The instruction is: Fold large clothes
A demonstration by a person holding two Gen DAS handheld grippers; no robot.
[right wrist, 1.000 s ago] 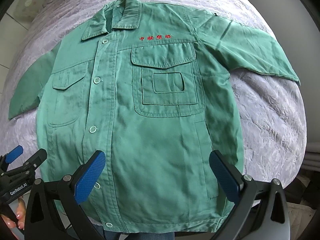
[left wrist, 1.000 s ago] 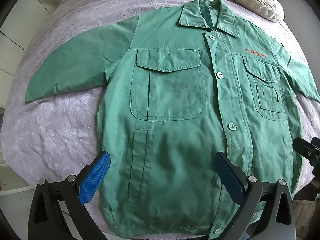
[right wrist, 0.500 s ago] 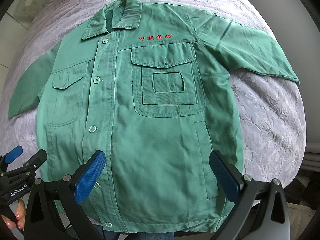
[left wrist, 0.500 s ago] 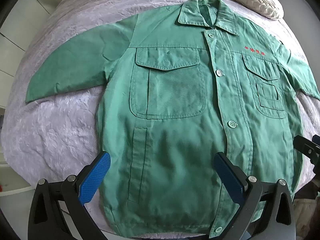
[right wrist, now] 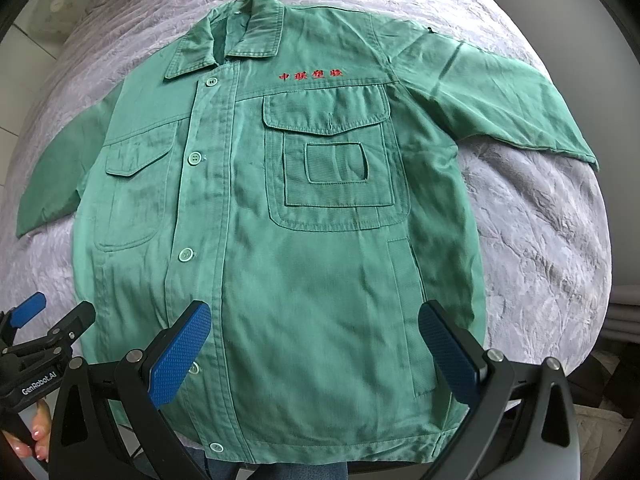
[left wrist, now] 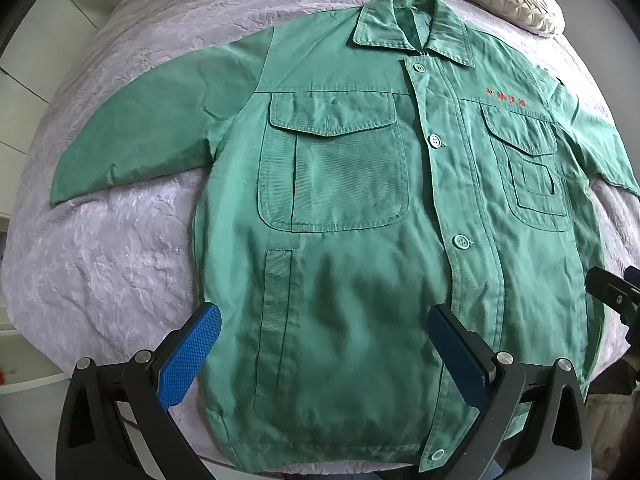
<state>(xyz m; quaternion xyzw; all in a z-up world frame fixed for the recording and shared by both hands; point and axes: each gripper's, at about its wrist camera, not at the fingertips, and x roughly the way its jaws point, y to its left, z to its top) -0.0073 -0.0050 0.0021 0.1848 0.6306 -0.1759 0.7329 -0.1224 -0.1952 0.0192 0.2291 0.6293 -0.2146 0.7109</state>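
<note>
- Lilac bedspread (left wrist: 120,264) carries a green jacket (left wrist: 360,240), flat, buttoned, unfolded, collar toward the far edge.
- Left gripper (left wrist: 324,354) hangs wide over the hem, nearer the left sleeve (left wrist: 152,128).
- Right gripper (right wrist: 314,354), equally wide, nearer the right sleeve (right wrist: 492,100).

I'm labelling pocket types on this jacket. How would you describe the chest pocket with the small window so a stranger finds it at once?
On the grey quilted bedspread lies a buttoned green work jacket. Below its red embroidered characters sits the flapped windowed chest pocket. Unlike the plain chest pocket across the buttons, it carries a small stitched rectangle.
</note>
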